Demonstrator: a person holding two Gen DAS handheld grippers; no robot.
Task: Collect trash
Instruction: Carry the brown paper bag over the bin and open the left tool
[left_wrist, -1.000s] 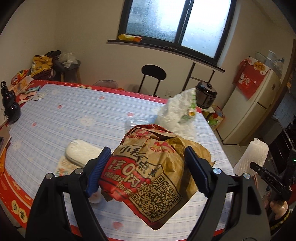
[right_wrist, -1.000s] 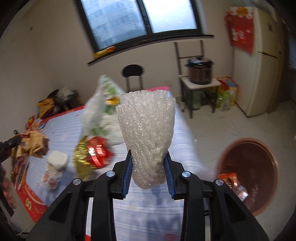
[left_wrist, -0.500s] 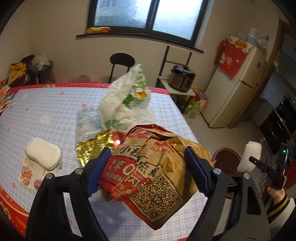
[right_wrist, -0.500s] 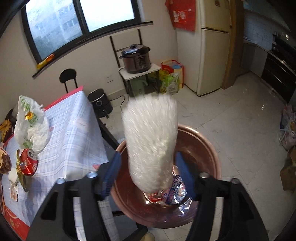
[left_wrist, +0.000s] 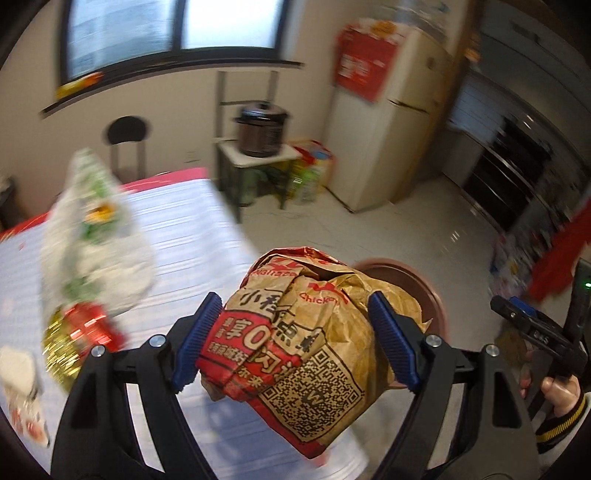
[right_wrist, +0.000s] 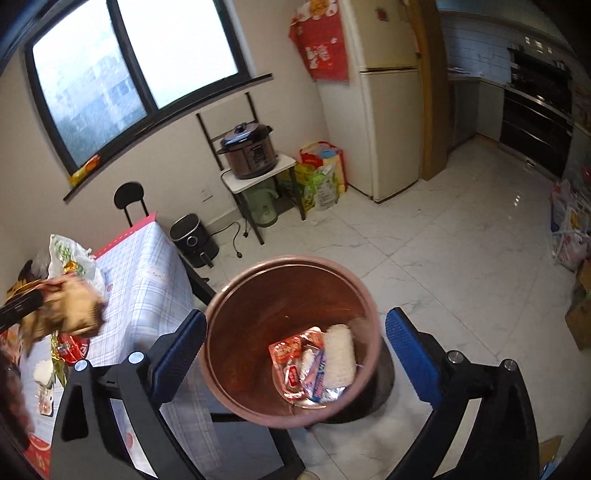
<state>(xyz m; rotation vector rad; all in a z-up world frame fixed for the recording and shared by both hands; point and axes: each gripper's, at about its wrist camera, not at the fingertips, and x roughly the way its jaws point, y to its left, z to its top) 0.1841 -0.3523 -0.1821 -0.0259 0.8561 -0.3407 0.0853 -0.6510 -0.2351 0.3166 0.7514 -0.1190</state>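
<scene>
Now that our right tongs (right_wrist: 293, 354) have just been opening, they stand wide and empty over the brown bin (right_wrist: 221, 384), and the white foam sleeve (right_wrist: 340, 354) they were clamped on a second ago lies at the bottom of it, beside a red snack wrapper (right_wrist: 286, 354). We take that piece of trash as collected.

Our left tongs (left_wrist: 295, 343) are closed, as before, on the crumpled brown takeaway bag (left_wrist: 303, 350), pads pressing its two sides. A second ago that bag hung over the middle of the desk (left_wrist: 192, 236); now it is at the desk's edge with the bin's rim showing just behind it. We judge the bag is next to go in, once it is over the bin's mouth.

On the desk, which wears a pale checked cloth with a red border, more trash waits: a white plastic bag (left_wrist: 92, 229) standing tall, a red can (left_wrist: 92, 325) on gold foil below it, and something white near the near corner, too blurred to name.

Beyond the bin the floor is pale marble tile. A cream fridge (right_wrist: 388, 122) stands by the wall, a dark pressure cooker (right_wrist: 247, 151) sits on a small stand under the window, and a black chair (right_wrist: 127, 199) is at the desk's far end.
</scene>
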